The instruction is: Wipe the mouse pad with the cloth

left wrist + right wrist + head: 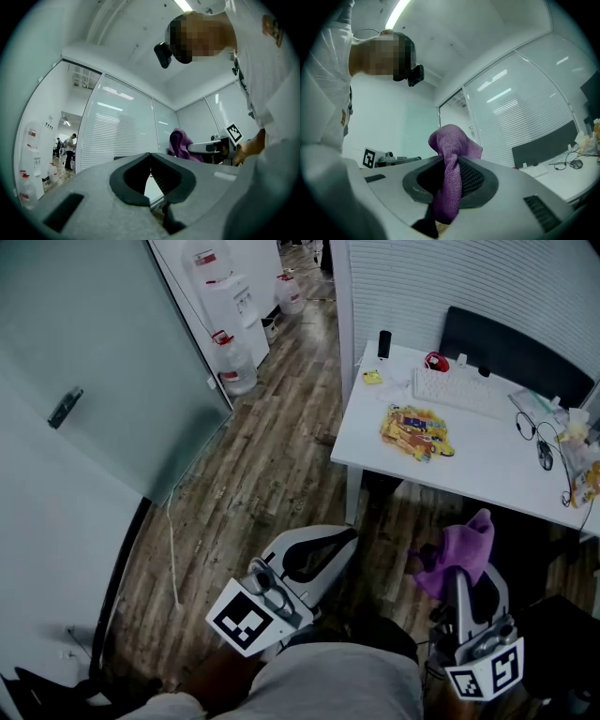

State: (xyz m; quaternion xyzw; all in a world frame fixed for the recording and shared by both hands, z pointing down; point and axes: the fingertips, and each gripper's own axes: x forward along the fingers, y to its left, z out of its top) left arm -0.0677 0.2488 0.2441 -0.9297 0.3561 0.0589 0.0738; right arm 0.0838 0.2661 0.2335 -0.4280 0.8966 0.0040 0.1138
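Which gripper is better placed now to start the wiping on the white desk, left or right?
Right. The right gripper has its jaws shut on the purple cloth and is nearer the white desk; the left gripper is shut and empty.

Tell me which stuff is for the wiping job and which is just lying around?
For the job: purple cloth, pinched in the right gripper; white desk ahead, though I can't spot the mouse pad.

Just lying about: keyboard, yellow snack packet, water bottles on the floor, shut and empty left gripper.
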